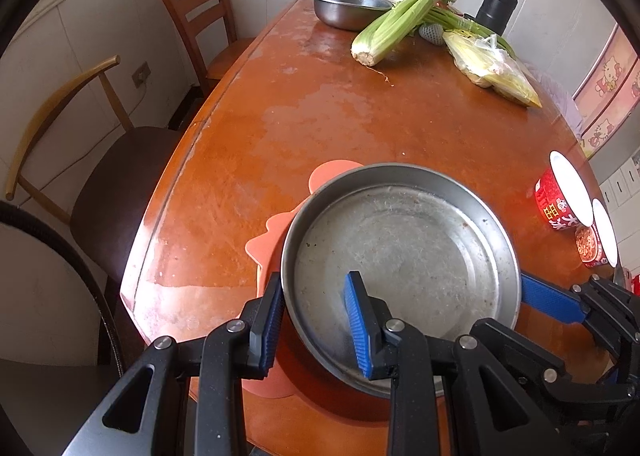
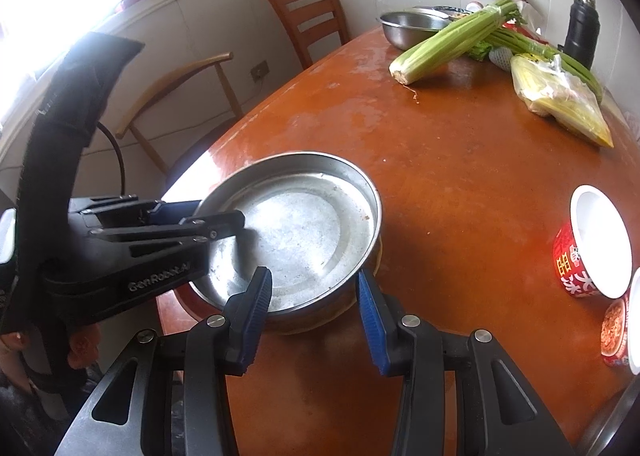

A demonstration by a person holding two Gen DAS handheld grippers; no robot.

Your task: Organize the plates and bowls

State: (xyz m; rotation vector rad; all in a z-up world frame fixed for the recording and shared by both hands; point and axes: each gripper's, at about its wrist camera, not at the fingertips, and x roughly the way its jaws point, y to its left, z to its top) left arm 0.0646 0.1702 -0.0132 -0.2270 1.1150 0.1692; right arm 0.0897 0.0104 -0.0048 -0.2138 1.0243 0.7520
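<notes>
A worn orange-brown table [image 1: 328, 104] fills the room's corner, two chairs [image 1: 200, 16] along its left edge and, far beyond the tongs, a steel bowl [image 1: 348, 6], celery [image 1: 396, 20], a bagged yellow packet [image 1: 492, 68] and a black flask [image 1: 498, 4]. The left tongs [image 1: 316, 320] are clenched on the near-left rim of a shallow metal plate [image 1: 404, 252] resting over an orange mat [image 1: 276, 244]. The right tongs [image 2: 316, 308] straddle its near-right rim, one pad inside and one outside, contact unclear; red instant-noodle cups [image 2: 588, 252] stand to their right.
</notes>
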